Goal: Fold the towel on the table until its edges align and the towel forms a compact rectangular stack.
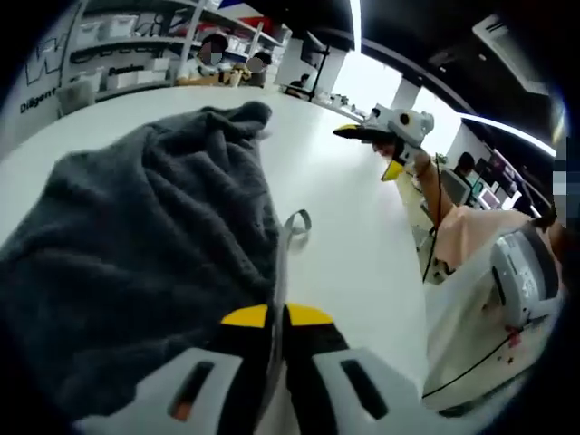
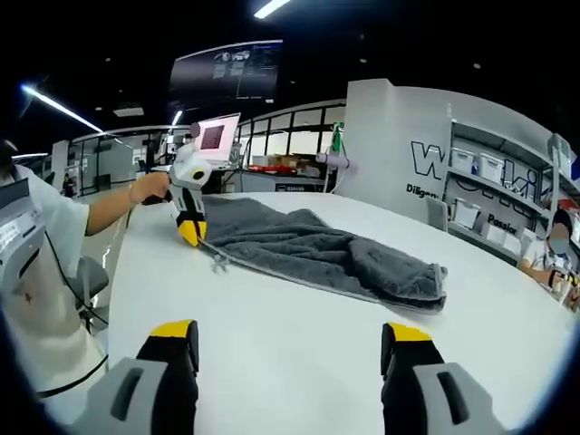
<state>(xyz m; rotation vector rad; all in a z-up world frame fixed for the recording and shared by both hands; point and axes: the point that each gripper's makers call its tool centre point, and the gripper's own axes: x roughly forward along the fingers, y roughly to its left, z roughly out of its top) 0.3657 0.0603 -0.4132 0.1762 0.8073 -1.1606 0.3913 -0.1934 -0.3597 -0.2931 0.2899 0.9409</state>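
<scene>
A dark grey, thick-piled terry towel [image 2: 317, 252] lies crumpled on the round white table [image 2: 299, 362], stretched in a long rumpled band across the tabletop rather than folded flat. In the left gripper view the same towel [image 1: 136, 263] heaps up in loose folds on the left, its pale hemmed edge and a small hanging loop [image 1: 296, 222] running down toward the camera. The left gripper [image 1: 279, 317], white-bodied with yellow-tipped black jaws, has its jaws pressed together on that hem, pinching the towel's edge between them; the right gripper view shows this gripper [image 2: 190, 231] held by a person's hand [image 2: 152, 187], its tip down at the near corner of the cloth. The right gripper [image 2: 288, 337] hangs above bare tabletop, well apart from the towel, its two yellow-capped jaws spread wide with nothing between them; in the left gripper view it [image 1: 379, 145] sits raised over the far side of the table. Shelving with white storage bins [image 2: 480, 172] stands behind the table.
</scene>
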